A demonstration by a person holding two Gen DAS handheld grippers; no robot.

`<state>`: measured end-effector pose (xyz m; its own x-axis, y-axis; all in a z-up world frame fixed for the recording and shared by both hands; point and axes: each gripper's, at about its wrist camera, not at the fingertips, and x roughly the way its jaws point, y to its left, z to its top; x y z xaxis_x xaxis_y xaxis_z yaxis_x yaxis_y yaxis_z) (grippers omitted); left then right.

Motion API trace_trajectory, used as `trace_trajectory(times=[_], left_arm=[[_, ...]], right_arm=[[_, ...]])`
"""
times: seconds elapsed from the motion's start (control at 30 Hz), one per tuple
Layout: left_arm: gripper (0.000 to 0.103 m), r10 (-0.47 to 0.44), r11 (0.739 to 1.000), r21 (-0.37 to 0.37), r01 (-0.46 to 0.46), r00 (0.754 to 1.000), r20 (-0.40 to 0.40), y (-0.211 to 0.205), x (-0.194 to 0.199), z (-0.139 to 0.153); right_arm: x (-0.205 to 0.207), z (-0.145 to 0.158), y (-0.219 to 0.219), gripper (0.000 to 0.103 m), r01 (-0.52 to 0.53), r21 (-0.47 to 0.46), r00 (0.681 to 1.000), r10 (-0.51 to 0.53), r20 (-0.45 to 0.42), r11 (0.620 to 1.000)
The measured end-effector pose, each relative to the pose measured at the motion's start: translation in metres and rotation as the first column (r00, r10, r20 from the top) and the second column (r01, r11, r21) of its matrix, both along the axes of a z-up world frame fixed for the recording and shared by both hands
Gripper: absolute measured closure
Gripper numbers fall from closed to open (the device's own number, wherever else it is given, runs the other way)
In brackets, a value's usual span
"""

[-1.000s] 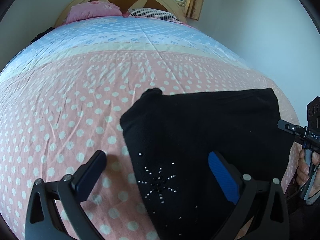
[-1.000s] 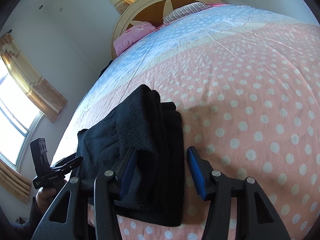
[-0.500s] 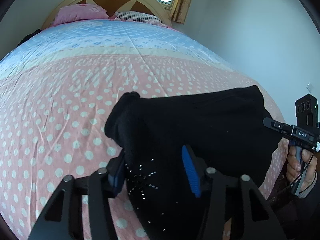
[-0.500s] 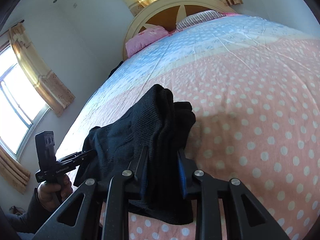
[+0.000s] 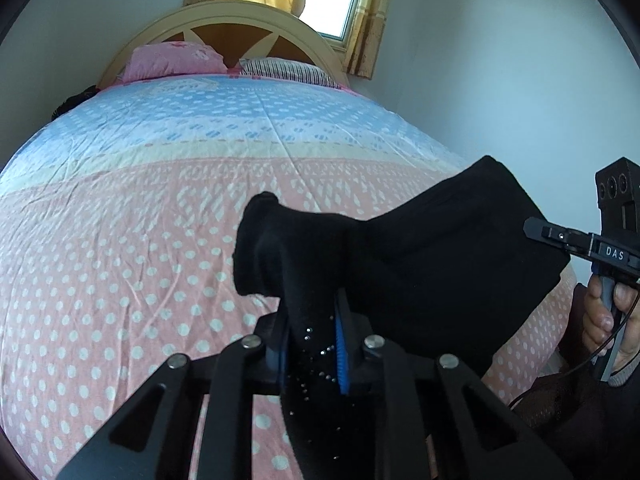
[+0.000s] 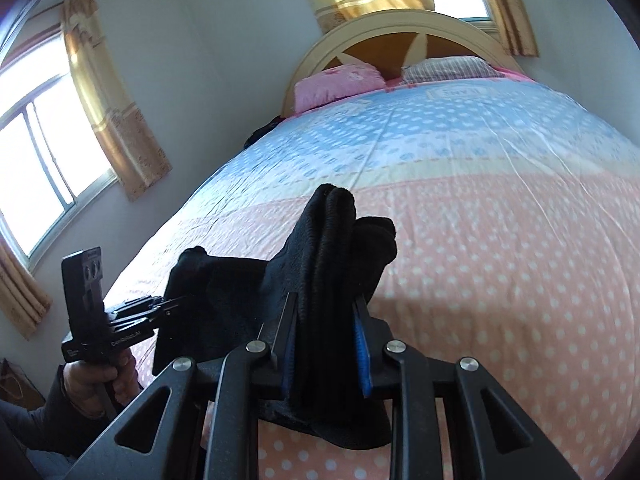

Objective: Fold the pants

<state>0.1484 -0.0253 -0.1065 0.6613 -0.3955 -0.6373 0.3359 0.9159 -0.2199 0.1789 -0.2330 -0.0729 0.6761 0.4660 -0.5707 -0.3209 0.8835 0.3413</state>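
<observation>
The black pants (image 5: 440, 264) are folded into a thick bundle, with small rhinestones near my left gripper. My left gripper (image 5: 314, 344) is shut on the bundle's left corner and holds it above the bed. My right gripper (image 6: 326, 344) is shut on the bundle's other end (image 6: 332, 248), several ribbed layers pinched between its blue pads. The cloth hangs stretched between both grippers near the foot of the bed. The other gripper shows in each view: the right one (image 5: 560, 240), the left one (image 6: 160, 304).
The bed (image 5: 160, 200) has a pink polka-dot cover turning blue toward the headboard (image 5: 224, 32). A pink pillow (image 5: 172, 62) and a striped pillow (image 5: 284, 68) lie at the head. Walls and curtained windows stand on both sides. The person's hands hold the gripper handles.
Both grippers went from open around the pants to shut on them. The bundle has been lifted off the bed cover, and both views have tilted up.
</observation>
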Motion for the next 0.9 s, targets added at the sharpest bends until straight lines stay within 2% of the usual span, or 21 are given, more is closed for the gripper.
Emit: trace_trajectory(times=[0.2,0.37,0.63,0.9], left_arm=[[0.085,0.075,0.997,0.002,-0.075,0.997,0.013,0.031,0.002,0.011],[0.085,0.154,0.988,0.023,-0.155,0.988,0.035,0.061,0.002,0.016],[0.085,0.266,0.963,0.032,-0.268,0.962,0.053,0.116,0.006,0.024],[0.085,0.346,0.936,0.039,-0.349,0.936,0.062,0.149,0.005,0.026]], right_arm=[[0.037,0.007,0.033,0.078,-0.075,-0.017,0.997,0.075,-0.011,0.997],[0.069,0.009,0.079,0.078,-0.16,-0.068,0.987,0.16,-0.008,0.985],[0.111,0.008,0.146,0.078,-0.249,-0.07,0.968,0.249,-0.018,0.966],[0.145,0.009,0.192,0.078,-0.308,-0.059,0.951,0.307,-0.024,0.949]])
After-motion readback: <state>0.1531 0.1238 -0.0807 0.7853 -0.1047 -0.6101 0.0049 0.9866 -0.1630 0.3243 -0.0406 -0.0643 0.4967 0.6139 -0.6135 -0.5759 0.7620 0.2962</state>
